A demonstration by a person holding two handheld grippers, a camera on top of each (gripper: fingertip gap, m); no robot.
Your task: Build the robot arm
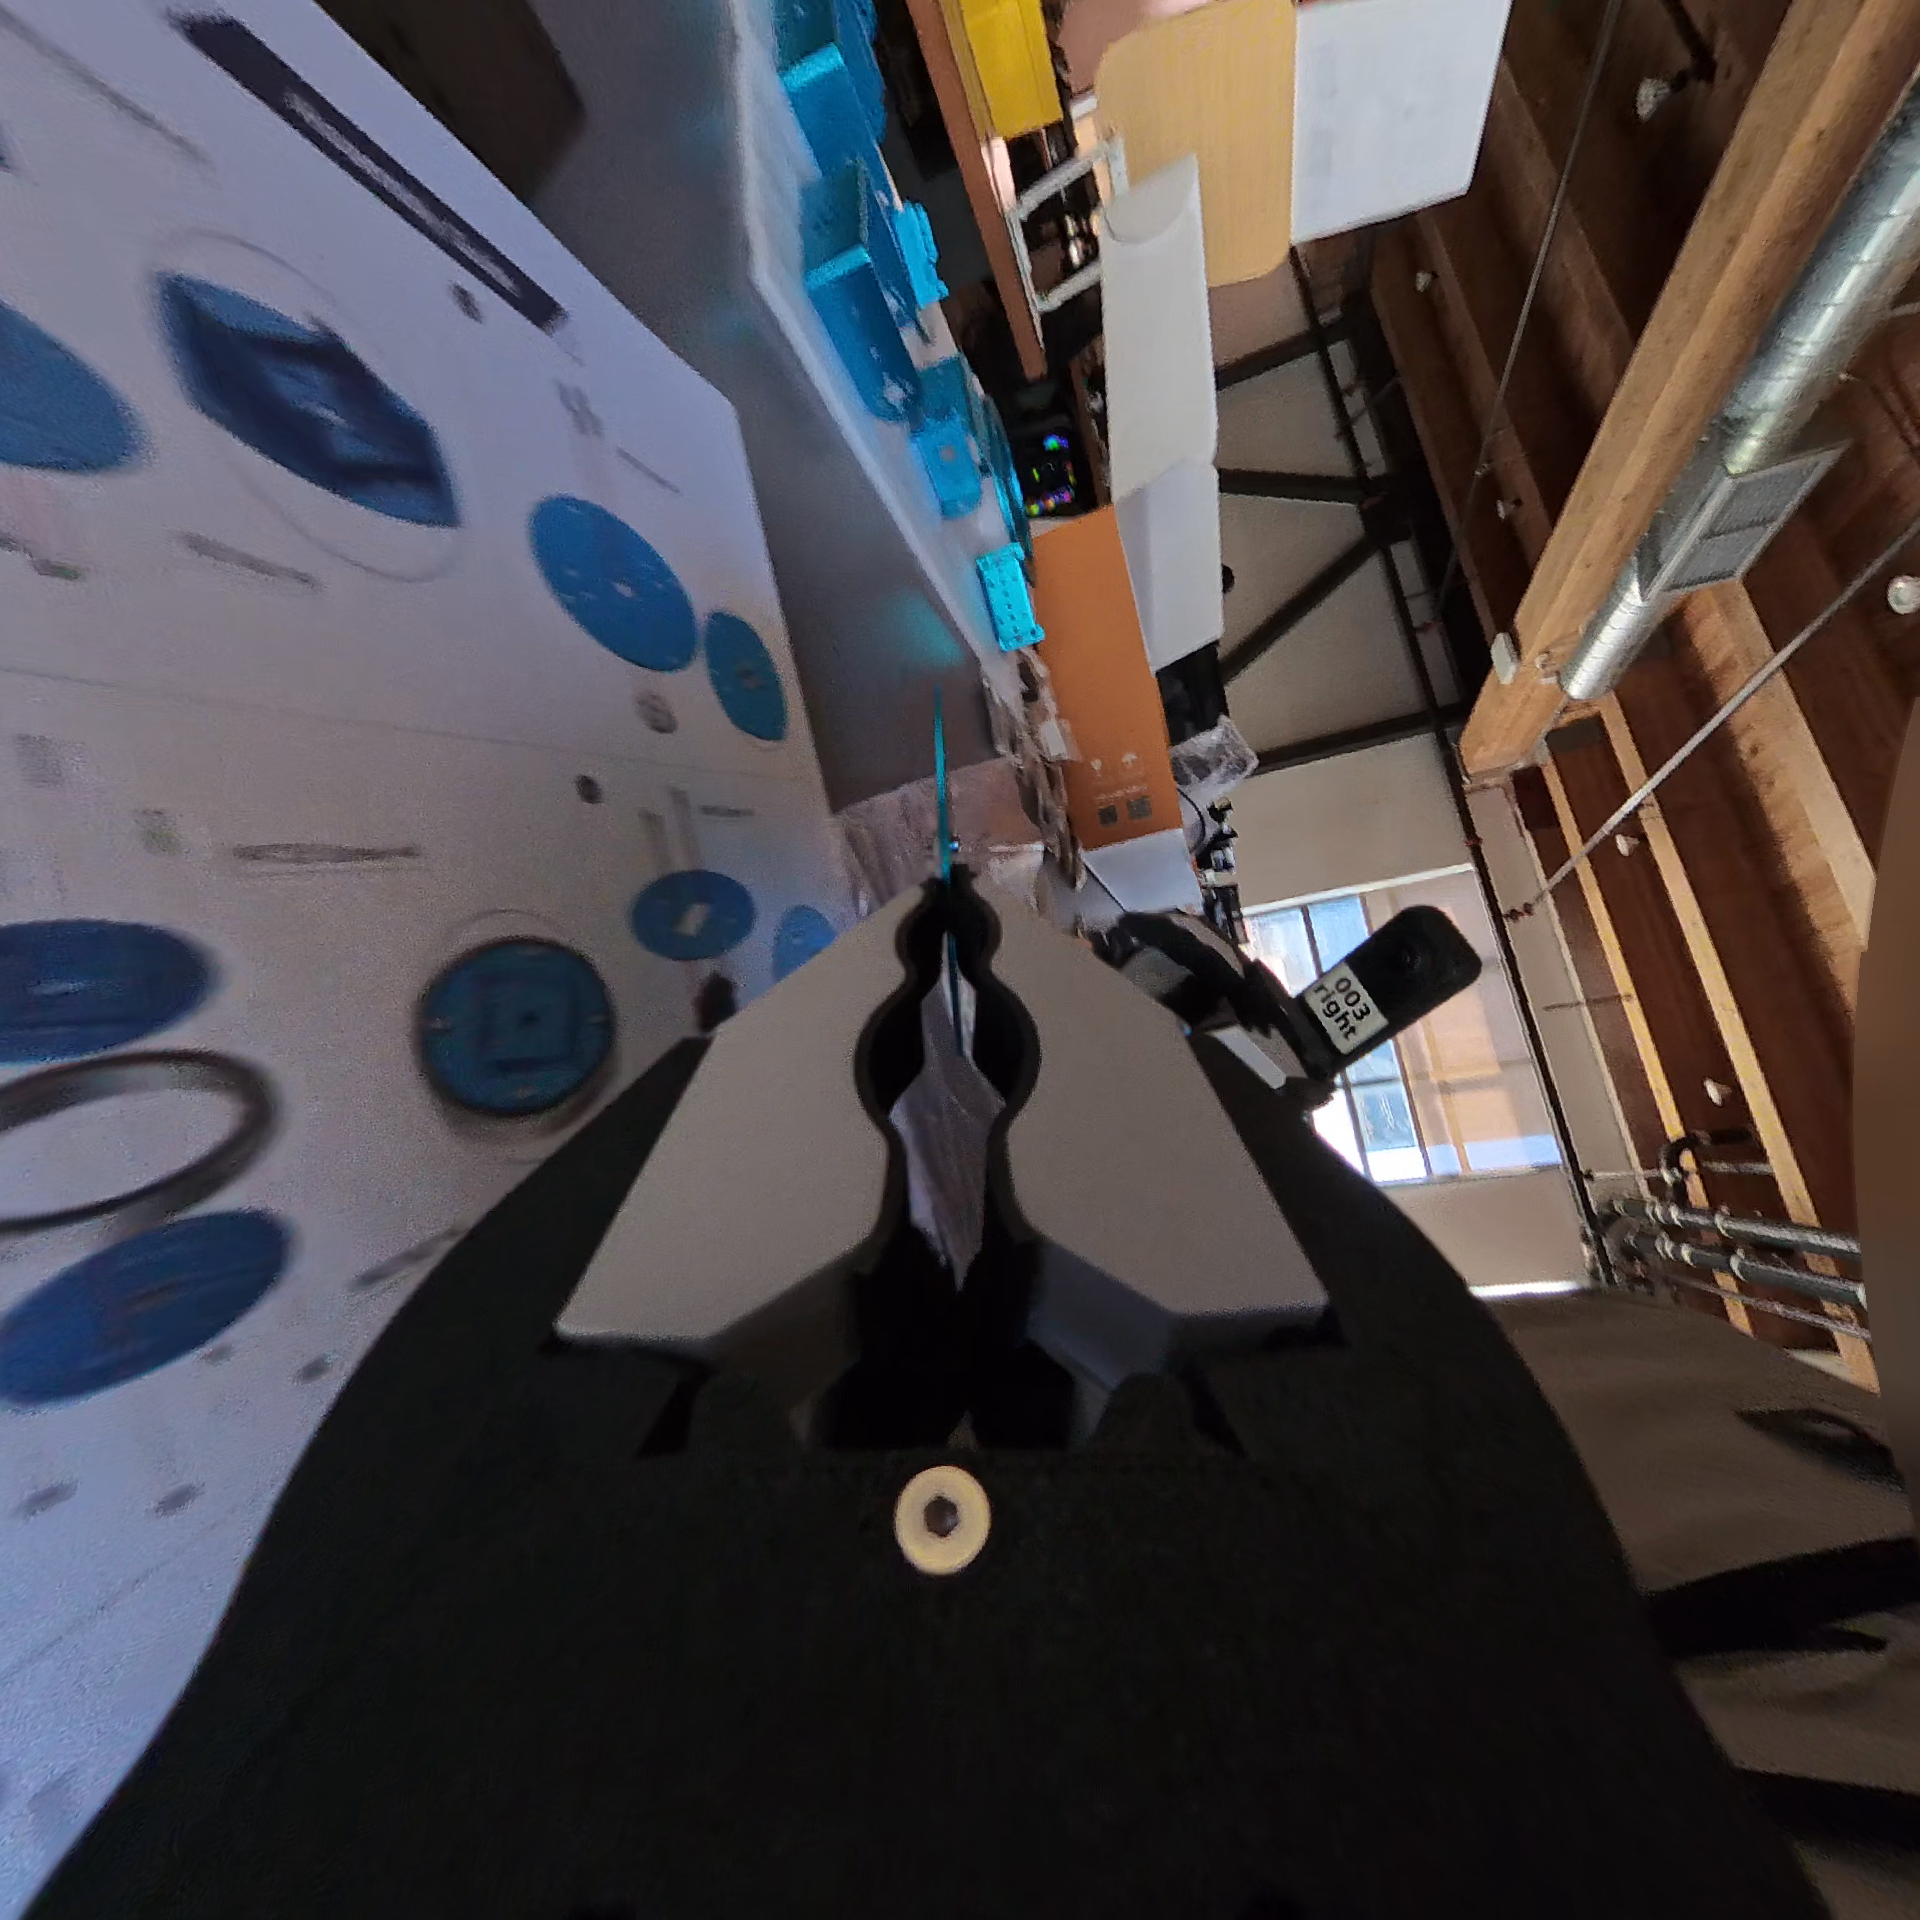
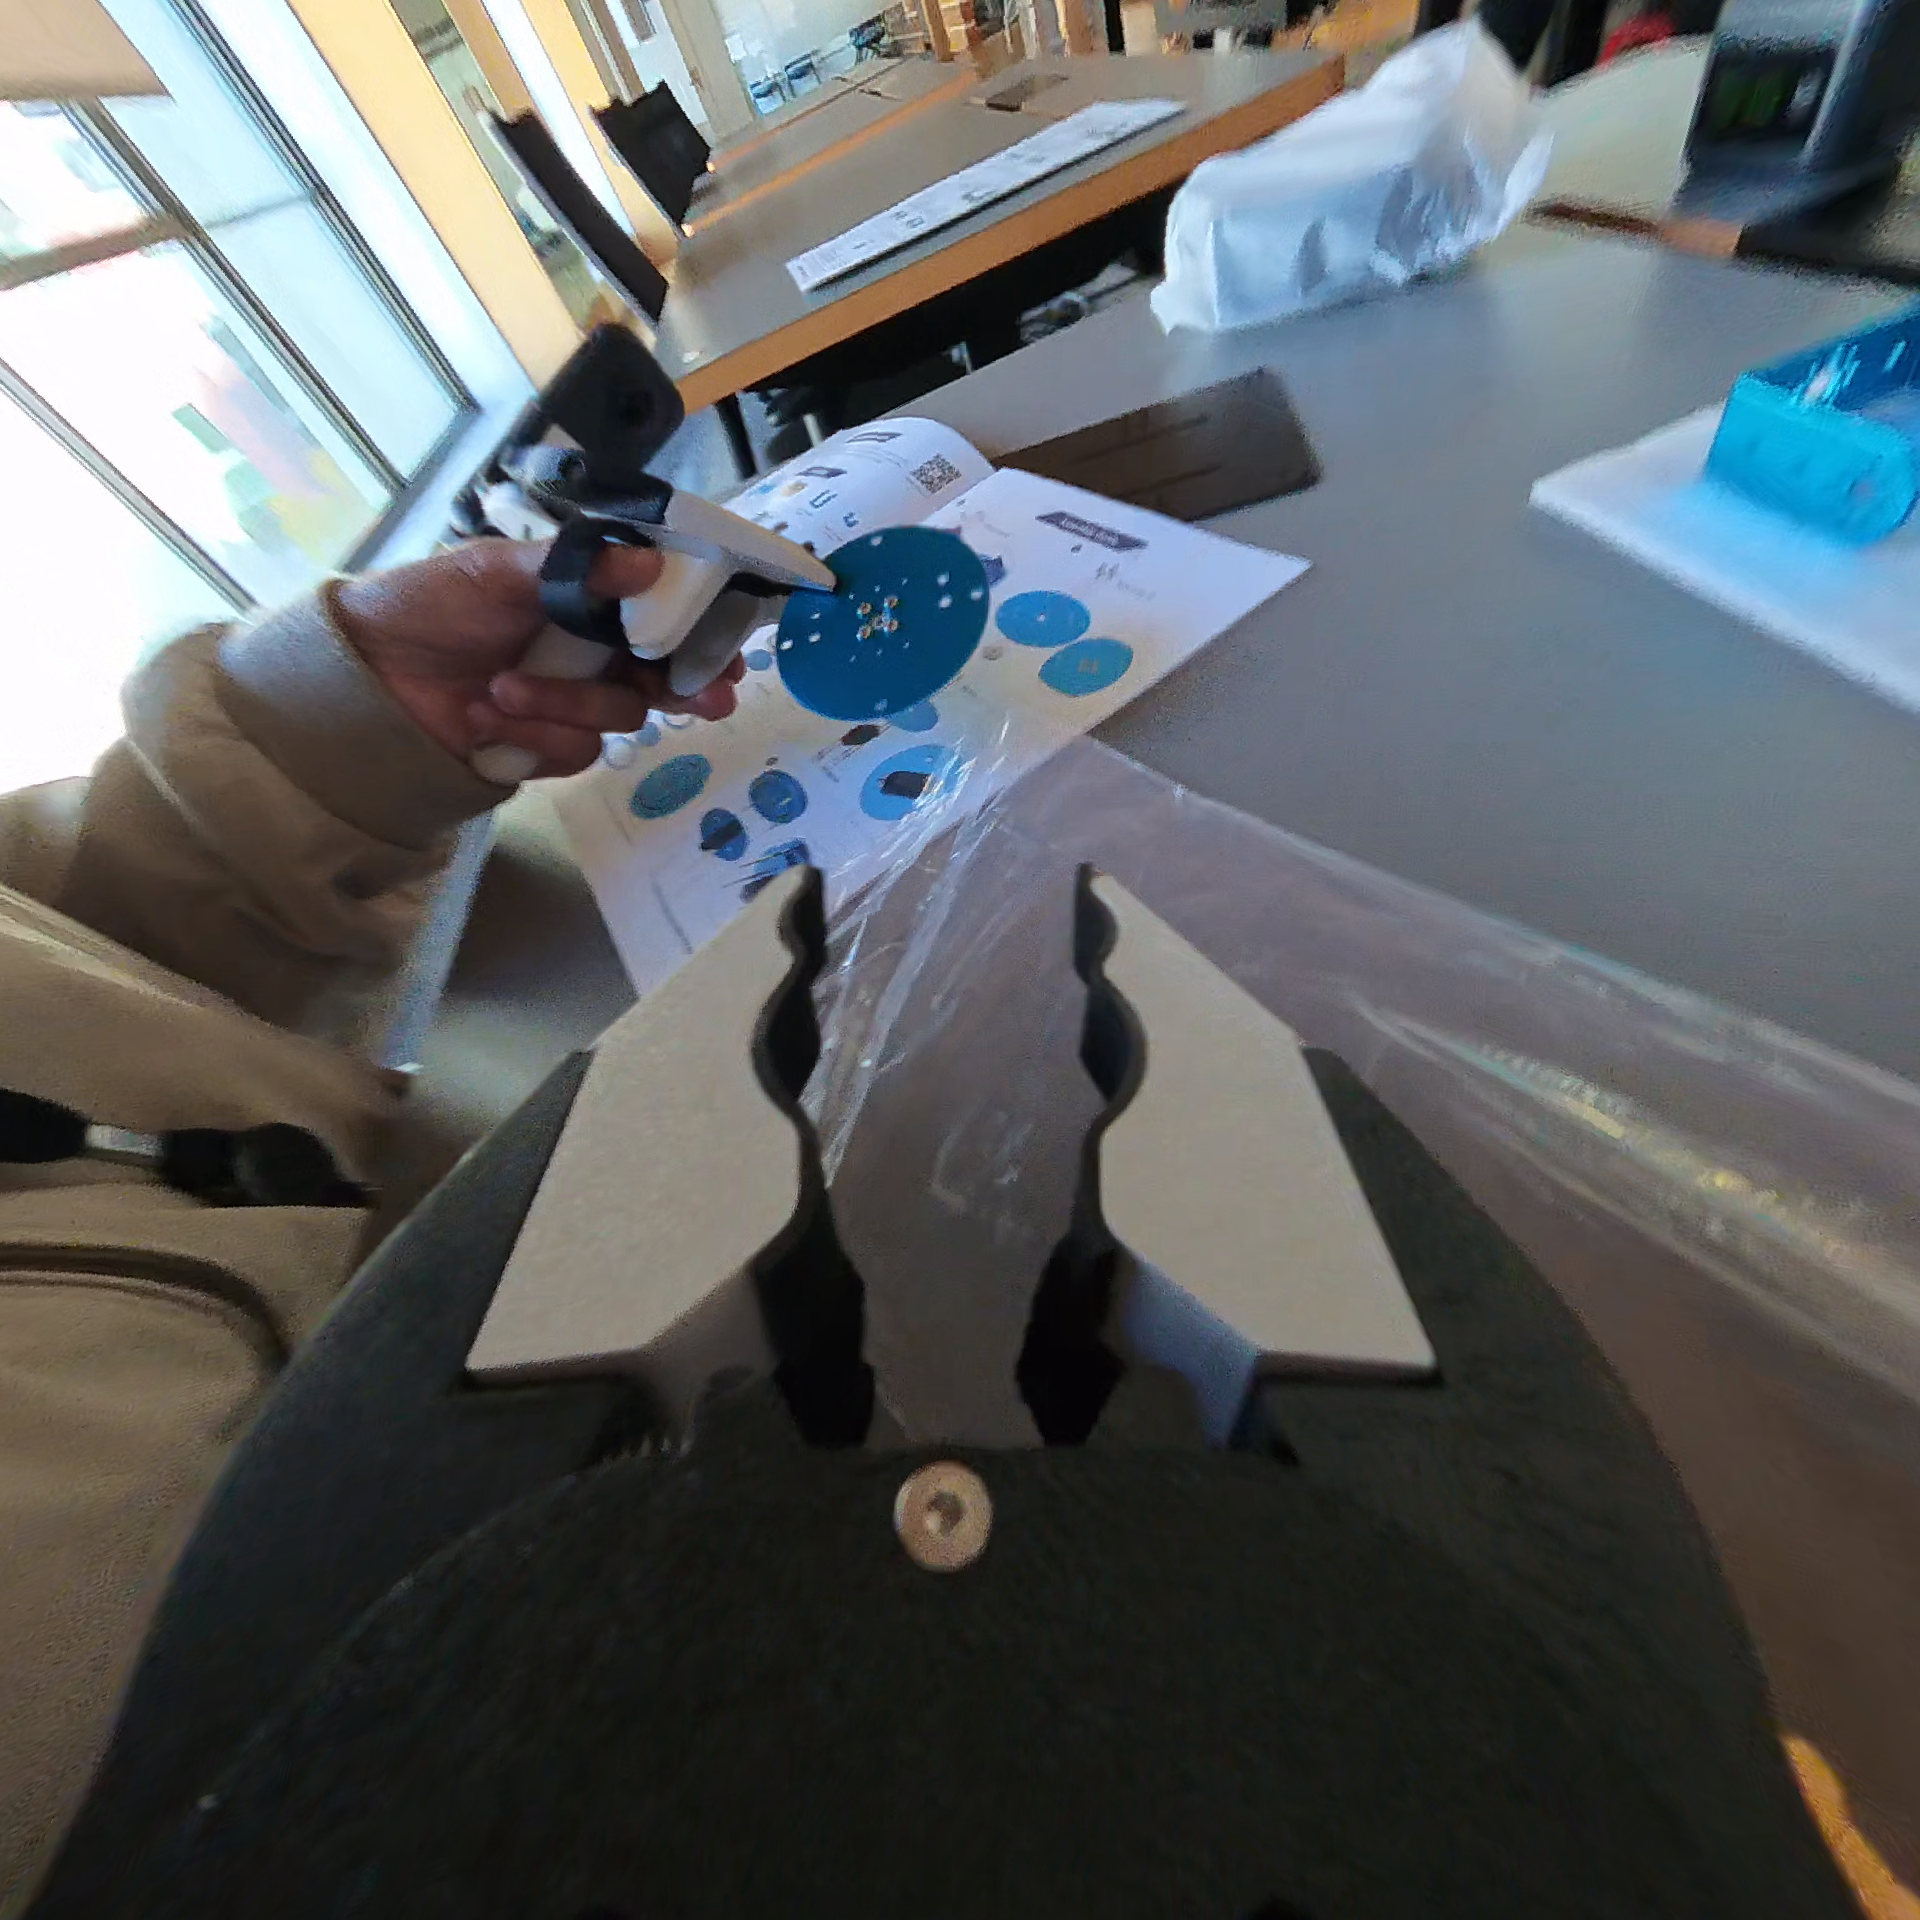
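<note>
Left wrist view, tilted sideways: the left gripper (image 1: 951,883) at frame centre has its jaws clamped on the rim of a thin blue disc (image 1: 941,800), seen edge-on and standing up from the fingertips; a printed sheet (image 1: 343,727) showing blue round parts fills the left of the frame; blue parts (image 1: 883,281) sit on a white tray at upper centre; the right gripper (image 1: 1340,997) shows at centre right before a window.

Right wrist view: the right gripper (image 2: 945,883) at lower centre has its jaws apart, holding nothing, above clear plastic wrap (image 2: 1195,935) on the grey tabletop (image 2: 1558,675); at centre left a hand (image 2: 499,655) in a beige sleeve holds the left gripper (image 2: 826,584), which pinches the blue disc (image 2: 883,623) by its edge above the printed sheet (image 2: 1143,582); a white plastic bag (image 2: 1351,197) lies at upper right.
</note>
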